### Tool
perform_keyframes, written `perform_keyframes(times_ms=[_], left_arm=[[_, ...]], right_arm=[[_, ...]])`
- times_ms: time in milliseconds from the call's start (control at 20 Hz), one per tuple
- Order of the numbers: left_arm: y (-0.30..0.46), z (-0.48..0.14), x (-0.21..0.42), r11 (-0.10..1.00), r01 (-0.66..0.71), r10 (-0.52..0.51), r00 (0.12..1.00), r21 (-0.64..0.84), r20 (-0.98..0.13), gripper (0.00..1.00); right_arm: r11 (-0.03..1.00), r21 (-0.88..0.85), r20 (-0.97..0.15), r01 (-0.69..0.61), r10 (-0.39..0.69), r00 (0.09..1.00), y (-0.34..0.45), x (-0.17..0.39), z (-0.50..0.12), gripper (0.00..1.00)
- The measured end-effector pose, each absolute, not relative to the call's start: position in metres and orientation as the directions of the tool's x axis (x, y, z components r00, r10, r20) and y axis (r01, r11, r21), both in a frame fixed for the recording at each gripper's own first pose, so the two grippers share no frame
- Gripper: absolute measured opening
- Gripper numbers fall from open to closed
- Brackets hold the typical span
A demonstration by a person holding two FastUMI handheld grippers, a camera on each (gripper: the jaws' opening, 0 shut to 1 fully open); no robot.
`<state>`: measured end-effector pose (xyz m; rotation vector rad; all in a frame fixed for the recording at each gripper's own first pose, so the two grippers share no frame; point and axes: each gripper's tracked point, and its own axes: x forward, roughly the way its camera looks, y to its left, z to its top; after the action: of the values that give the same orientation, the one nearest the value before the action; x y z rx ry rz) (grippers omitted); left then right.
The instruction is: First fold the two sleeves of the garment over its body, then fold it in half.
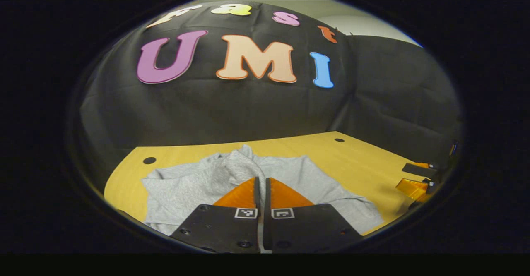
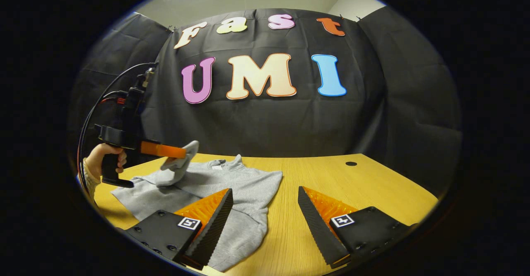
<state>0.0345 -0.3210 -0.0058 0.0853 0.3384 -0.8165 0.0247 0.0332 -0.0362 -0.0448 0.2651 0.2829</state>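
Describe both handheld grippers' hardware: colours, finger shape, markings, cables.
Left gripper: black body, orange wedge fingers with black pads, a square black-and-white marker on each. From the right gripper view it shows a black pistol handle and black and red cables. Right gripper: same build, with ribbed black pads.

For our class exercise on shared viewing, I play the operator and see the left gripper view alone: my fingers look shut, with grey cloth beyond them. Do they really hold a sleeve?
Observer: Yes. In the right gripper view the left gripper pinches the sleeve end, lifted above the grey sweatshirt.
Operator: And the right gripper?
Observer: The right gripper is open, fingers wide apart, holding nothing.
Operator: Where is it?
Observer: One finger hangs over the sweatshirt's near edge, the other over the bare wooden table.
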Motion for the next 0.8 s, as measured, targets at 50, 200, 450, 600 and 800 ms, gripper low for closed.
perform_keyframes(times_ms=[50,200,450,600,800], left_arm=[[-0.337,-0.007,0.032,0.671,0.739,-0.712,0.622,-0.056,-0.325,0.00],[-0.377,-0.017,0.029,0.637,0.768,-0.737,0.585,-0.060,-0.338,0.00],[-0.413,-0.060,0.039,0.630,0.775,-0.715,0.558,-0.043,-0.422,0.00],[-0.423,-0.084,0.041,0.633,0.772,-0.701,0.541,-0.058,-0.464,0.00],[-0.437,-0.096,0.037,0.616,0.783,-0.714,0.508,-0.088,-0.483,0.00]], right_arm=[[0.960,-0.006,-0.268,-0.280,0.268,0.925,0.033,0.024,-0.037,0.98],[0.961,-0.004,-0.276,-0.278,0.266,0.923,0.031,0.025,-0.041,0.98],[0.962,0.000,-0.283,-0.275,0.264,0.922,0.028,0.026,-0.041,0.98],[0.962,0.011,-0.276,-0.272,0.264,0.924,0.027,0.030,-0.039,0.98],[0.963,0.017,-0.290,-0.268,0.261,0.921,0.025,0.032,-0.041,0.98]])
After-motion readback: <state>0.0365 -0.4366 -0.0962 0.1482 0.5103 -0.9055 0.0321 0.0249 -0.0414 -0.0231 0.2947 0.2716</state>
